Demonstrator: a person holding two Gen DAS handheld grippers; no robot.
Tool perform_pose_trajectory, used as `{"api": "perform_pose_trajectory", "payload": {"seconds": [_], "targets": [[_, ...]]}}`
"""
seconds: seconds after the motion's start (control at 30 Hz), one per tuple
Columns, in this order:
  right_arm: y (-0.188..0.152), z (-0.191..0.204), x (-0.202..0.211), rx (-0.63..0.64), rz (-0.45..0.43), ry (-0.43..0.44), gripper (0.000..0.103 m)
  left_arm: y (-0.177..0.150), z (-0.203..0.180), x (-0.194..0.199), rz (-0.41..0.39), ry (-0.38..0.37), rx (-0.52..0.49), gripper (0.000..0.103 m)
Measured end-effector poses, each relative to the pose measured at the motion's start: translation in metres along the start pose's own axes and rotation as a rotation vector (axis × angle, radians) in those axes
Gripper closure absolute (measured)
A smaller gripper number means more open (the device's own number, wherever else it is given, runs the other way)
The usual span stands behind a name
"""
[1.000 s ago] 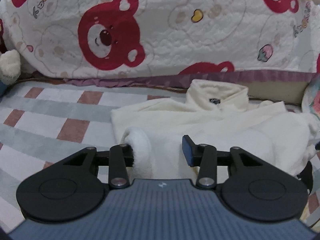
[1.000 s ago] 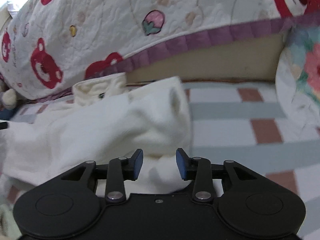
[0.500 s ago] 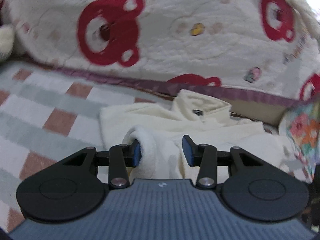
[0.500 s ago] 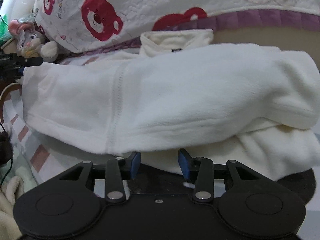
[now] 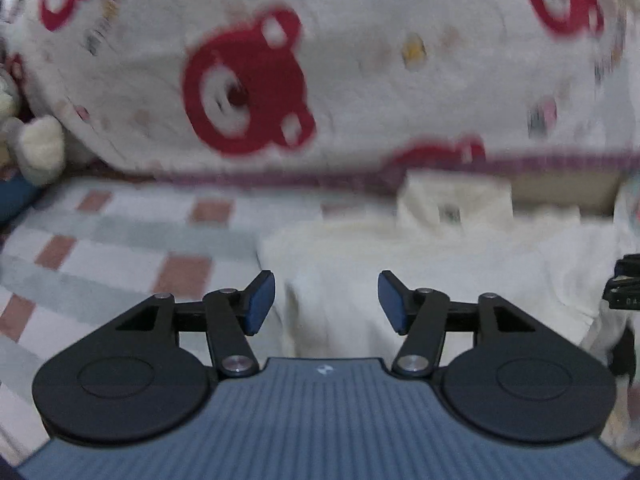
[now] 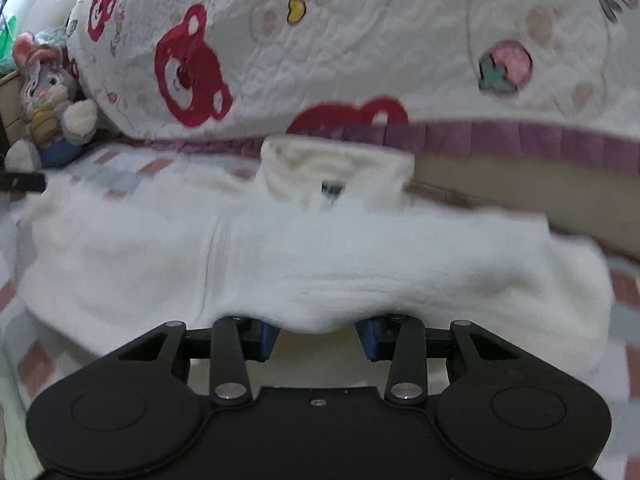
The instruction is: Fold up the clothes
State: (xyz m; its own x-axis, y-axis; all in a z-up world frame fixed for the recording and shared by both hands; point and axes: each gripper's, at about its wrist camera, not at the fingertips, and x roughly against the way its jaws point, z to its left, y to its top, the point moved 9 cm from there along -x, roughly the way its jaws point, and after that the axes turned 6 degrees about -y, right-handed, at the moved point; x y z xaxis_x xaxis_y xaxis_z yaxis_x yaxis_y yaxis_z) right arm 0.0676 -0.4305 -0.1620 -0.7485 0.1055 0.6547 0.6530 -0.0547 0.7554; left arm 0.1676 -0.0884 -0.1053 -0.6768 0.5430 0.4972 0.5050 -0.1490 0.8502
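Checked bedding (image 5: 120,248) in pink, white and grey covers the bed, and a big white quilt (image 6: 360,48) with red bears is bunched up behind it. A toy bunny (image 6: 44,92) sits at the far left. A cream fleece top (image 6: 320,256) lies flat on the bed with its collar (image 6: 336,168) toward the quilt. The left tongs (image 5: 326,304) are opening, and their blue pads stand apart over the top's left edge without pressing it. The right tongs (image 6: 318,336) are closing a little, with a soft fold of the top sagging between them; the pads do not squeeze it.
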Motion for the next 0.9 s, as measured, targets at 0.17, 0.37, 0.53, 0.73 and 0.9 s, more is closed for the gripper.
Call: {"api": "perform_pose_trajectory", "payload": {"seconds": [0.17, 0.37, 0.53, 0.73, 0.9], "targets": [[0.092, -0.021, -0.013, -0.014, -0.034, -0.039, 0.059, 0.012, -0.018, 0.012, -0.087, -0.083, -0.033, 0.039], [0.117, -0.058, -0.001, -0.043, -0.062, -0.104, 0.057, -0.024, -0.072, -0.021, 0.104, -0.185, -0.195, 0.035], [0.056, -0.102, 0.028, -0.112, -0.043, -0.168, 0.055, -0.051, -0.079, -0.041, 0.229, -0.075, -0.293, 0.034], [0.001, -0.133, 0.041, -0.179, 0.020, -0.164, 0.055, -0.060, -0.055, -0.053, 0.276, -0.004, -0.180, 0.033], [0.011, -0.111, 0.039, -0.103, 0.010, -0.090, 0.052, -0.064, -0.037, -0.063, 0.280, 0.044, -0.115, 0.033]]}}
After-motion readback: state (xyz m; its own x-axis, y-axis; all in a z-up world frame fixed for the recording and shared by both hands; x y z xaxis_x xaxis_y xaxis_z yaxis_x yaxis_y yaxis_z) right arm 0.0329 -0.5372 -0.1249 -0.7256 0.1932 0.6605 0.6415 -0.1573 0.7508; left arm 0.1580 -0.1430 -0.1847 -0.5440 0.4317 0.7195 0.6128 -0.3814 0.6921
